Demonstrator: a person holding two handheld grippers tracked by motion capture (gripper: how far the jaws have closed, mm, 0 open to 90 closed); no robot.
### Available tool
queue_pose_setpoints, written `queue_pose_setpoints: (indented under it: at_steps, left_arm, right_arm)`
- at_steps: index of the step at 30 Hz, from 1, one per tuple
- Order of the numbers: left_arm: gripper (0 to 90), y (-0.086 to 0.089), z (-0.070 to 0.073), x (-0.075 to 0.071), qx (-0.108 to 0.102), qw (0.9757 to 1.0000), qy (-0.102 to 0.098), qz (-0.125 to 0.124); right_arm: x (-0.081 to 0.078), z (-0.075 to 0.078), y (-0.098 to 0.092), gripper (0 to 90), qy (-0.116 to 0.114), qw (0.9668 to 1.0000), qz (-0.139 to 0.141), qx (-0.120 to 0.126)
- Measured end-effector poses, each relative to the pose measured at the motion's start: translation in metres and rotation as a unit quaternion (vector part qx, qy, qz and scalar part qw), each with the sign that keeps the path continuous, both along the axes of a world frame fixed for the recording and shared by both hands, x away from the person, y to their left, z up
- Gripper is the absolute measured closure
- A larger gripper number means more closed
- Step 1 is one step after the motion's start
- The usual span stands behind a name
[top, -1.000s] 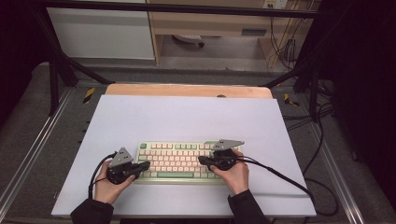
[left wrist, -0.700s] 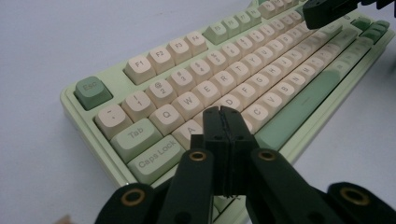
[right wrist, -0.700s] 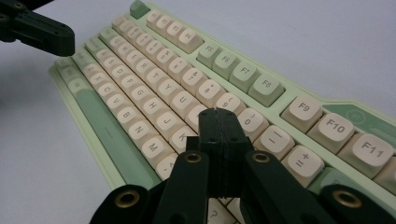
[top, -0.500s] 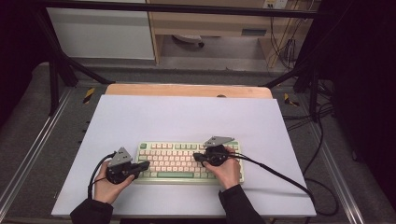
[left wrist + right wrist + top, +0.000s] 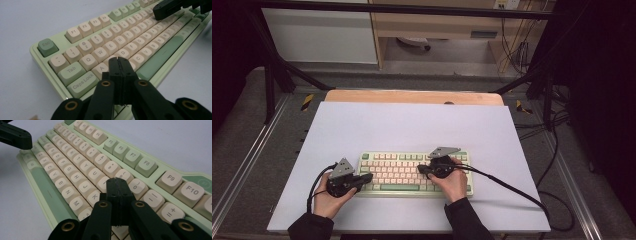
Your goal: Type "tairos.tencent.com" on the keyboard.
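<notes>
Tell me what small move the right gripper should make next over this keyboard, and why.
Probably a short dip straight down to press a key. The right gripper has its fingers shut into one narrow tip, poised over the keyboard around the O and L keys. The left gripper sits likewise shut near A and S.

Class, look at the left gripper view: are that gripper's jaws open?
No, the left gripper has its jaws pressed together above the keyboard.

The setting is a lab recording bench. A black frame (image 5: 272, 75) surrounds the white table (image 5: 412, 125); cables (image 5: 557, 150) trail right of the table. Beyond the table stand plain cabinets (image 5: 319, 35).
</notes>
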State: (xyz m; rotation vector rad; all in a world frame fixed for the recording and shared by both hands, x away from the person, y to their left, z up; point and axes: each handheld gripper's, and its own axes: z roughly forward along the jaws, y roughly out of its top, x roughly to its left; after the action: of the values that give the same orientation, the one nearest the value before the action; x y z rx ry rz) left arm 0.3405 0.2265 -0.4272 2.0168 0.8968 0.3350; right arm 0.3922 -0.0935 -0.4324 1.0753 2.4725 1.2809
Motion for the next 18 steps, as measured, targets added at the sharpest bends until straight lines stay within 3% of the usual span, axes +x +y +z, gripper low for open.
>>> queue_pose_setpoints:
  at_steps: [8, 18]
  left_arm:
    - [89.3, 0.001, 0.000, 0.000, 0.000, 1.0000, 0.000, 0.000]
    - [89.3, 0.002, 0.001, 0.000, 0.000, 1.0000, 0.001, 0.000]
  right_arm:
    - [0.000, -0.002, 0.001, 90.0, -0.001, 1.0000, 0.002, -0.004]
    - [-0.013, 0.016, -0.006, 89.9, -0.015, 0.9997, 0.018, 0.008]
